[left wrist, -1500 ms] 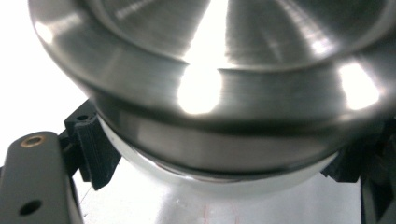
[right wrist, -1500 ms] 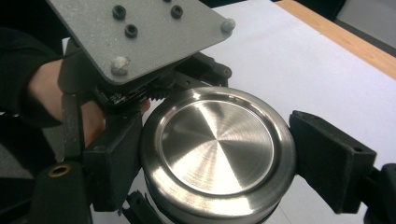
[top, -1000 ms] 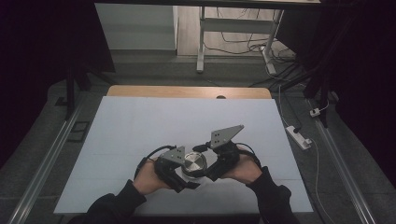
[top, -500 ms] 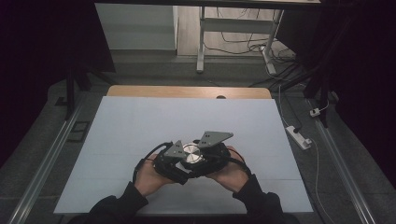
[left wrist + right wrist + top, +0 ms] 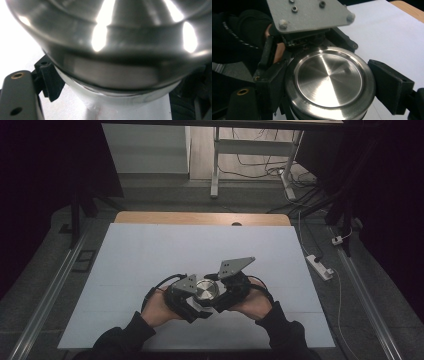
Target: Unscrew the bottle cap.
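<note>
High view: a round metal tin (image 5: 206, 290) sits low over the near part of the white table (image 5: 150, 255), held between the two grippers, with the person's hands at either side of it. The left gripper (image 5: 184, 296) lies just left of the tin, its grey plate touching the tin's rim; the right gripper (image 5: 231, 287) lies just right of the tin, its grey plate tilted up beyond it. In the right gripper view the tin (image 5: 329, 80) shows its brushed flat face (ringed by a raised rim), and the two black jaws press on opposite sides of its wall, clamped on it. In the left gripper view the tin (image 5: 112, 37) looms very close and blurred; I cannot tell whether those jaws grip it
</note>
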Action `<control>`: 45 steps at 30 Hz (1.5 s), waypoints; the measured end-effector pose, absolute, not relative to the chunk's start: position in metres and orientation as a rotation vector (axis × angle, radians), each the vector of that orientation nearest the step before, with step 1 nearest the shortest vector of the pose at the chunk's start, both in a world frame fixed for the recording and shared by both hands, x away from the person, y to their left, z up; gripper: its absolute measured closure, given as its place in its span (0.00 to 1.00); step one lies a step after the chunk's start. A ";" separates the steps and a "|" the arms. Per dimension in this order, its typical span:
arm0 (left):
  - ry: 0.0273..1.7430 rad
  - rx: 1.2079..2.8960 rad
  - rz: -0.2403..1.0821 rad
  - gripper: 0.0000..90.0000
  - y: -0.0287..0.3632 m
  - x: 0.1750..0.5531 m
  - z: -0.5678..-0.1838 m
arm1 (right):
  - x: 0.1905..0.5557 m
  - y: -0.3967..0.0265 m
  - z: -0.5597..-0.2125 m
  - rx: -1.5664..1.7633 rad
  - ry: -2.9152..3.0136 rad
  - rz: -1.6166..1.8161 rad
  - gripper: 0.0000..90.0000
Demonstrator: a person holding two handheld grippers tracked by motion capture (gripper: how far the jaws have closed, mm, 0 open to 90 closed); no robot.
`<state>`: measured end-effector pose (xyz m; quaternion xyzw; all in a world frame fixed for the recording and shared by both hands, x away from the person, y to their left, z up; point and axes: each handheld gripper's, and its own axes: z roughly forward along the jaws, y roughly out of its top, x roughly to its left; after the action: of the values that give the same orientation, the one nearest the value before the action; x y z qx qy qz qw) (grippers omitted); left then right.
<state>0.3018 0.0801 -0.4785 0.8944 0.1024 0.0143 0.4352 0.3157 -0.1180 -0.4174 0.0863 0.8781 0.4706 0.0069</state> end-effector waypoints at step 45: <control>0.539 2.156 0.166 0.18 0.107 0.323 -0.481 | 0.304 -0.130 -0.409 0.315 2.689 1.489 0.21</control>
<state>0.3234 0.1066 -0.4811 0.8684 0.2173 0.0670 0.4406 0.3043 -0.1296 -0.4087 0.1019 0.8699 0.4818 0.0261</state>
